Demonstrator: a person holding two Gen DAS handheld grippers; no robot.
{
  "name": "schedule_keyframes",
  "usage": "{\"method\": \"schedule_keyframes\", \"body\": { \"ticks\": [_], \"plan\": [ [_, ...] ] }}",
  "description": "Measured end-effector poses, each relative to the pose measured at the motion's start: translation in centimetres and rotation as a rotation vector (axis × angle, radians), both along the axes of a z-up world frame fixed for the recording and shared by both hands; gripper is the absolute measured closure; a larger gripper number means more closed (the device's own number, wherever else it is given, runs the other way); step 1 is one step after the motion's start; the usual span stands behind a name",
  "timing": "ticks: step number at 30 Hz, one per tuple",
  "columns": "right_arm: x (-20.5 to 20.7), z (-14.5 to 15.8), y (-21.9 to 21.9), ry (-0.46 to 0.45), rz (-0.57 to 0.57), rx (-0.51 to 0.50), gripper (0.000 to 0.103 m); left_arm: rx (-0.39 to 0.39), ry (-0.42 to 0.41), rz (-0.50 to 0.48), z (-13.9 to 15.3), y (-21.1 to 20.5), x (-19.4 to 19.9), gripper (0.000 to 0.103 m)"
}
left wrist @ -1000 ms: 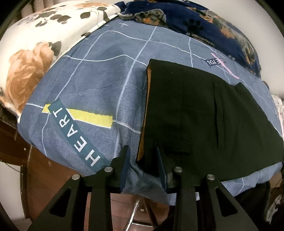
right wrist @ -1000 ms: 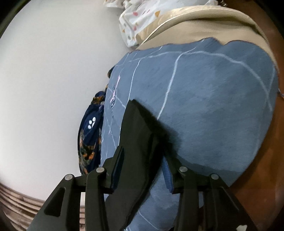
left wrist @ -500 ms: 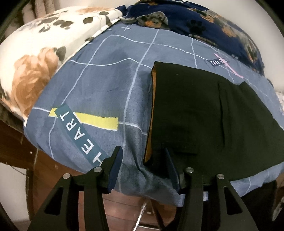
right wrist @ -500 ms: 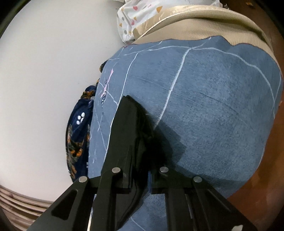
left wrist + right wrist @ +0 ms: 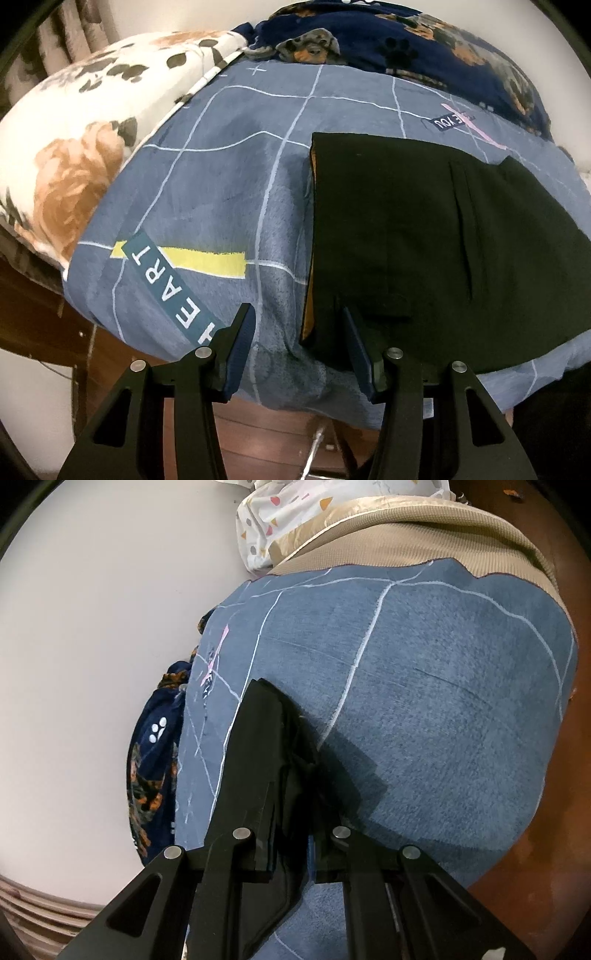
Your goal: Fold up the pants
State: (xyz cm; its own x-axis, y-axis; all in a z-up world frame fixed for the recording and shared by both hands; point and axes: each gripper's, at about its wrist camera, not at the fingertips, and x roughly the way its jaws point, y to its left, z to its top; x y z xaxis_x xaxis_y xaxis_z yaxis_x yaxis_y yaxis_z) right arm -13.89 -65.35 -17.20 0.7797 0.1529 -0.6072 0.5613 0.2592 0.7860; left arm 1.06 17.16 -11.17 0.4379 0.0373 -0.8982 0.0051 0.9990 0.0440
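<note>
- The black pants (image 5: 424,240) lie folded flat on the bed, on top of a blue bedspread (image 5: 221,192) crossed with thin white lines.
- An orange lining shows along the pants' left edge in the left wrist view, and a pocket slit runs down the middle of the upper layer.
- The left gripper (image 5: 299,343) sits low at the bed's near edge with its fingers (image 5: 240,339) spread apart. The near left corner of the pants lies between them, but neither finger presses on the cloth.
- The right gripper (image 5: 291,834) has its fingers drawn close together on the stacked edge of the pants (image 5: 258,760), pinching several layers of black fabric.
- From the right wrist view the folded stack runs away from the gripper as a narrow dark wedge over the bedspread (image 5: 443,701).
- A teal label reading "HEART" (image 5: 166,284) with a yellow bar is printed on the bedspread, left of the pants and well apart from them.
- A floral pillow (image 5: 85,155) rests at the far left of the bed.
- A dark blue dog-print blanket (image 5: 424,48) is bunched along the far side against the white wall.
- A beige cover (image 5: 424,539) lies beyond the bedspread in the right wrist view, with a white spotted cloth (image 5: 295,513) past it.
</note>
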Motion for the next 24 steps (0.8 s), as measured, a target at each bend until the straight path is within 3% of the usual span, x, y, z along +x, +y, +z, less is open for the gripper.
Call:
{"method": "schedule_keyframes", "body": {
  "ticks": [18,24],
  "plan": [
    [0.2,0.71,0.12,0.049,0.002,-0.035,0.093,0.057,-0.015,-0.018,0.03,-0.77,-0.06,0.052],
    [0.27,0.79,0.15,0.049,0.0,-0.034,0.093,0.09,-0.039,-0.001,0.84,-0.72,0.03,0.045]
  ]
}}
